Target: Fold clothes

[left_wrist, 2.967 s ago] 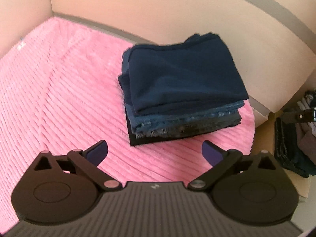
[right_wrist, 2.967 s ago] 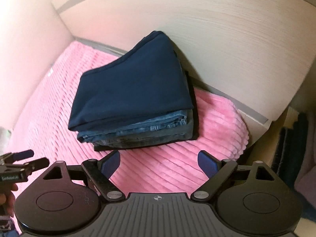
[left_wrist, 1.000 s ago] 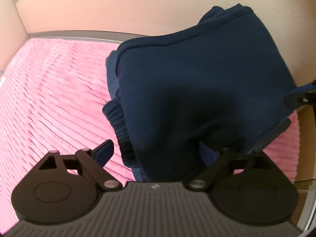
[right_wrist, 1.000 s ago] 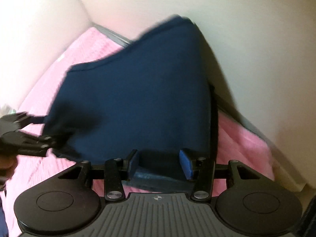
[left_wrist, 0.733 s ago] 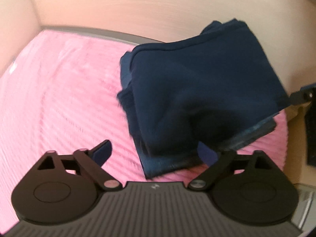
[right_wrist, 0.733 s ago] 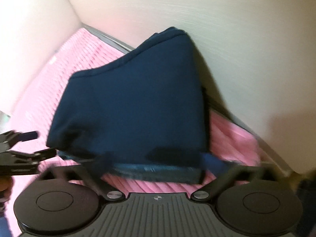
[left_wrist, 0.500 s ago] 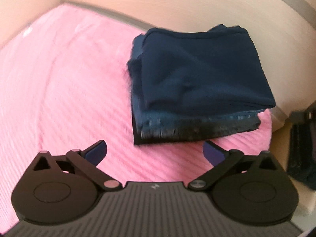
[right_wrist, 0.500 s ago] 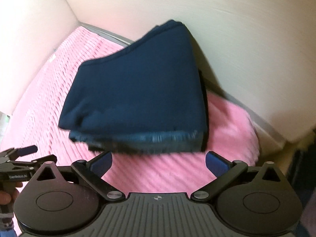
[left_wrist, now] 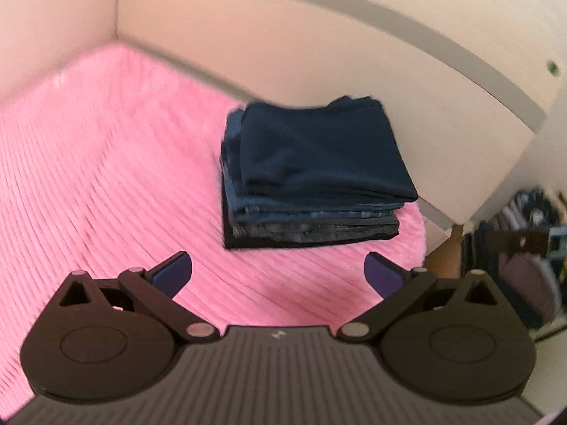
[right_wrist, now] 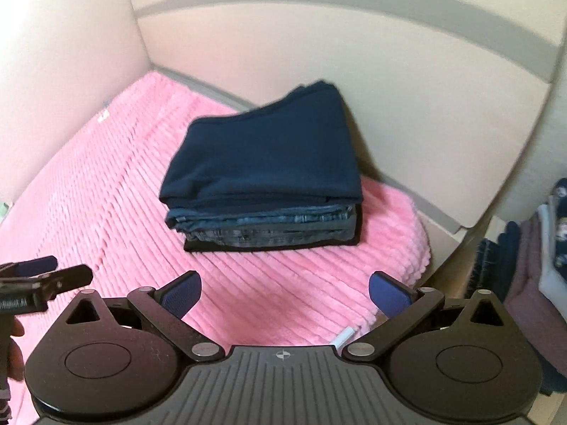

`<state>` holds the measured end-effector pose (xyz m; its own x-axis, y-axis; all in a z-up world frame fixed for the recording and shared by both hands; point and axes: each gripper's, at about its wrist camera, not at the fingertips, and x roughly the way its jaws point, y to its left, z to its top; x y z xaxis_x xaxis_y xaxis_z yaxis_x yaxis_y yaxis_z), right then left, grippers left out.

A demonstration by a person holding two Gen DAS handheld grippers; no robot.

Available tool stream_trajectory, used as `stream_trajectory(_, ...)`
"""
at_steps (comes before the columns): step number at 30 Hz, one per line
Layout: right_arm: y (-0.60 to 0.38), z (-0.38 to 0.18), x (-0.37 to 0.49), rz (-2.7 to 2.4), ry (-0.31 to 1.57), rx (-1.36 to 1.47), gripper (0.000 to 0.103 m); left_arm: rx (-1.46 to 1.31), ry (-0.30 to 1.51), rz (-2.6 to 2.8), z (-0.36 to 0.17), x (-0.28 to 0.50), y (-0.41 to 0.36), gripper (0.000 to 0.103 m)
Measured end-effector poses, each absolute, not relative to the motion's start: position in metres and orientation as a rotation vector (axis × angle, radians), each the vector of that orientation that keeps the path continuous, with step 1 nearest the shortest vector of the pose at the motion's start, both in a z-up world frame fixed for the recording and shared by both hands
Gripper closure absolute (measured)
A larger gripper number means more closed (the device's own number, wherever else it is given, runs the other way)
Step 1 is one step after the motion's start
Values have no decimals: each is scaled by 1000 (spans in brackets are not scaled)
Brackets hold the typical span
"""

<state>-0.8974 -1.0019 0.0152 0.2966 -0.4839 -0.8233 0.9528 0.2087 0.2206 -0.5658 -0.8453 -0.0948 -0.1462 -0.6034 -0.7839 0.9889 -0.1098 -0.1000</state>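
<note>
Up at about 1 o'clock in the left wrist view sits the stack [left_wrist: 312,177] of folded clothes, on a pink blanket [left_wrist: 106,184] with ribbed lines, close to the beige headboard [left_wrist: 319,60]. A navy piece is on top, denim layers under it, something black at the bottom. Left gripper [left_wrist: 278,274] is spread wide with nothing between the blue pads, well short of the stack. Off at 3 o'clock there's a blurry pile of other clothes [left_wrist: 524,272], can't make out more.

Right wrist view: same stack [right_wrist: 265,177] dead ahead at 12 o'clock, edges fairly square. Right gripper [right_wrist: 283,295] is also wide and empty, hanging over bare blanket [right_wrist: 106,194]. At 9 o'clock the left gripper [right_wrist: 39,272] pokes in from the edge. More clothes [right_wrist: 545,233] at 3 o'clock.
</note>
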Motion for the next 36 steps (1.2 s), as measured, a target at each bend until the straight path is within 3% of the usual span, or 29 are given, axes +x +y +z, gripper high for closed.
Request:
stream_trajectory(12,-932,45,-887,-1212,709,739,0,756,732,-1599,-70,-578,-795,4)
stream_trajectory(36,-992,39,-899,-1114,770,705,0,785,737,-1427,-75,-615,-823,2)
